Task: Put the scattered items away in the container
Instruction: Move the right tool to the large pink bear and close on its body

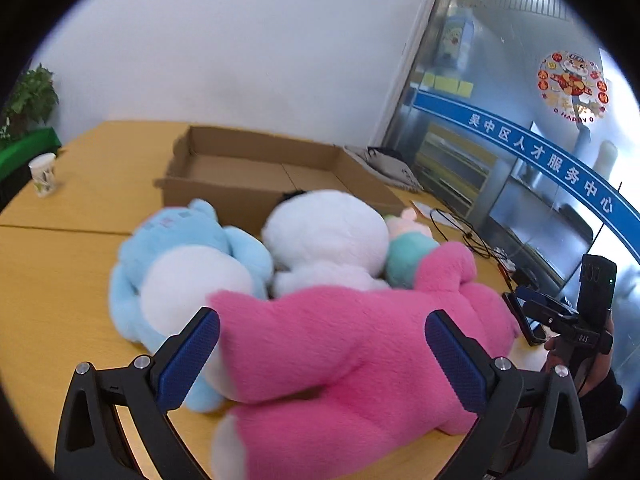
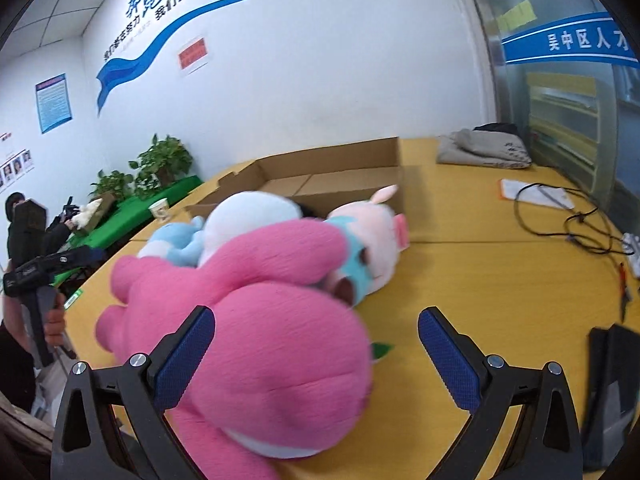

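Holding both tongs wide open, we grip nothing. Our left tongs sit around the pink toy, which fills the low middle of the frame and lies long from left to right. Our right tongs reach its end. The box waits behind, upper middle. A round sticker reads "HAPPY".

A yellow wooden table stands against a white wall painted with a blue ribbon stripe and Chinese lettering. Potted plants sit on a green stand at the left. At the right, a glass partition carries a blue banner and a round festive sticker.
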Demonstrator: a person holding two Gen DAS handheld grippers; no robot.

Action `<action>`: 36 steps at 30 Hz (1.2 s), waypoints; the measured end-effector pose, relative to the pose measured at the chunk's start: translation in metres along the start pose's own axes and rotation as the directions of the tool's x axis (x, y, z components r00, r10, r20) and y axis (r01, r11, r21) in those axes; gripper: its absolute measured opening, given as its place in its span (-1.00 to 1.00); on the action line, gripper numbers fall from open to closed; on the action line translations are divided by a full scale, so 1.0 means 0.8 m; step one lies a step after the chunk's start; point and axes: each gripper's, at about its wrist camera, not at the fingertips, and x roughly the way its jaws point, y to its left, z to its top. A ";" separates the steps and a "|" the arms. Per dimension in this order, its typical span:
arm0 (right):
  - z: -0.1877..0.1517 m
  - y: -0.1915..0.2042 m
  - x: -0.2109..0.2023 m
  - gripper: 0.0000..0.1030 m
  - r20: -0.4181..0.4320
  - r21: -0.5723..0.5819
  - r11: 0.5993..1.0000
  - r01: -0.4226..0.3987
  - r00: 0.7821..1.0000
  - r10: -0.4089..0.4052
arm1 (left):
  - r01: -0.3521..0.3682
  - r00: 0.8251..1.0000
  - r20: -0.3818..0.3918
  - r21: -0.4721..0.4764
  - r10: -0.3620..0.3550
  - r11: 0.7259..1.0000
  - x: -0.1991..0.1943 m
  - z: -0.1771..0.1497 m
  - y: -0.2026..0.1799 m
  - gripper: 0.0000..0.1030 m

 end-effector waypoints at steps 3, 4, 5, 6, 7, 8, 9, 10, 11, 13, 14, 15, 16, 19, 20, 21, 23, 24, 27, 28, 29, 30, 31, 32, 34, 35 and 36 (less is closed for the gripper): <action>-0.010 0.026 0.008 1.00 -0.036 -0.016 0.998 0.061 0.997 -0.061 | -0.011 1.000 -0.015 -0.003 0.011 1.000 0.008 -0.004 -0.009 0.99; -0.011 0.033 0.010 1.00 -0.043 -0.024 0.996 0.082 0.996 -0.083 | -0.019 1.000 -0.016 0.003 0.019 1.000 0.008 -0.006 -0.012 0.99; -0.012 0.038 0.011 1.00 -0.049 -0.031 0.996 0.086 0.995 -0.088 | -0.026 1.000 -0.013 0.007 0.027 1.000 0.007 -0.006 -0.015 0.99; -0.012 0.042 0.012 1.00 -0.054 -0.035 0.996 0.080 0.995 -0.082 | -0.030 1.000 -0.009 0.003 0.030 1.000 0.006 -0.007 -0.015 0.99; -0.011 0.045 0.012 1.00 -0.056 -0.034 0.997 0.073 0.996 -0.075 | -0.026 1.000 -0.006 -0.006 0.026 1.000 0.006 -0.008 -0.016 0.99; -0.010 0.046 0.013 1.00 -0.056 -0.031 0.997 0.072 0.996 -0.074 | -0.020 1.000 -0.007 -0.014 0.020 1.000 0.005 -0.009 -0.016 0.99; -0.008 0.048 0.015 1.00 -0.057 -0.027 0.996 0.079 0.995 -0.081 | -0.017 1.000 -0.008 -0.017 0.017 1.000 0.004 -0.010 -0.015 0.99; -0.007 0.049 0.016 1.00 -0.059 -0.026 0.996 0.087 0.994 -0.088 | -0.015 1.000 -0.007 -0.017 0.015 1.000 0.002 -0.011 -0.015 0.99; -0.006 0.049 0.020 1.00 -0.064 -0.025 0.995 0.092 0.994 -0.093 | -0.013 1.000 -0.006 -0.016 0.012 1.000 0.001 -0.013 -0.016 0.99; -0.006 0.048 0.024 1.00 -0.077 -0.025 0.994 0.108 0.991 -0.110 | 0.004 1.000 -0.008 -0.014 -0.004 1.000 0.000 -0.016 -0.018 0.99; -0.006 0.046 0.025 1.00 -0.082 -0.023 0.993 0.116 0.990 -0.118 | 0.013 1.000 -0.012 -0.011 -0.013 1.000 0.001 -0.017 -0.020 0.99; -0.006 0.045 0.026 1.00 -0.088 -0.019 0.992 0.121 0.989 -0.123 | 0.015 1.000 -0.018 -0.006 -0.015 1.000 0.002 -0.019 -0.021 0.99; -0.006 0.044 0.028 1.00 -0.094 -0.014 0.992 0.124 0.988 -0.125 | 0.009 1.000 -0.022 0.001 -0.009 1.000 0.003 -0.019 -0.023 0.99; -0.007 0.039 0.030 1.00 -0.106 -0.006 0.990 0.138 0.985 -0.137 | -0.009 0.999 -0.033 0.020 0.010 1.000 0.007 -0.021 -0.027 0.99; -0.007 0.038 0.029 1.00 -0.107 -0.002 0.990 0.139 0.985 -0.138 | -0.009 0.999 -0.039 0.021 0.009 1.000 0.009 -0.021 -0.028 0.99; -0.006 0.037 0.029 1.00 -0.107 0.004 0.990 0.138 0.985 -0.136 | -0.009 0.999 -0.042 0.024 0.010 1.000 0.011 -0.021 -0.029 0.99; -0.006 0.035 0.028 1.00 -0.104 0.008 0.991 0.130 0.986 -0.129 | -0.010 0.999 -0.041 0.031 0.011 0.999 0.012 -0.020 -0.029 0.99; -0.006 0.034 0.027 1.00 -0.103 0.009 0.992 0.128 0.987 -0.127 | -0.001 0.999 -0.041 0.027 0.002 1.000 0.013 -0.019 -0.026 0.99; -0.008 0.030 0.026 1.00 -0.099 0.012 0.994 0.105 0.990 -0.103 | 0.012 0.998 -0.061 0.000 -0.012 1.000 0.017 -0.017 -0.018 0.99; -0.008 0.028 0.026 1.00 -0.093 0.016 0.994 0.106 0.990 -0.104 | 0.005 0.998 -0.070 0.004 -0.005 1.000 0.018 -0.016 -0.019 0.99; -0.009 0.025 0.026 1.00 -0.089 0.023 0.994 0.108 0.990 -0.106 | -0.006 0.997 -0.078 0.017 0.007 1.000 0.020 -0.016 -0.021 0.99; -0.009 0.021 0.027 1.00 -0.089 0.032 0.994 0.104 0.991 -0.101 | -0.021 0.996 -0.083 0.033 0.023 0.999 0.022 -0.017 -0.025 0.99; -0.010 0.018 0.029 1.00 -0.091 0.042 0.994 0.100 0.991 -0.096 | -0.036 0.995 -0.088 0.051 0.041 0.998 0.024 -0.018 -0.029 0.99; -0.011 0.014 0.032 1.00 -0.096 0.053 0.994 0.094 0.991 -0.088 | -0.053 0.994 -0.094 0.069 0.060 0.996 0.027 -0.019 -0.032 0.99; -0.014 0.008 0.040 1.00 -0.113 0.071 0.995 0.066 0.992 -0.058 | -0.081 0.990 -0.109 0.098 0.092 0.992 0.034 -0.022 -0.039 0.99; -0.016 0.007 0.045 1.00 -0.121 0.070 0.996 0.053 0.992 -0.044 | -0.091 0.988 -0.114 0.104 0.103 0.990 0.036 -0.023 -0.041 0.98; -0.018 0.007 0.050 1.00 -0.129 0.066 0.997 0.038 0.991 -0.029 | -0.097 0.987 -0.116 0.104 0.109 0.990 0.037 -0.024 -0.043 0.98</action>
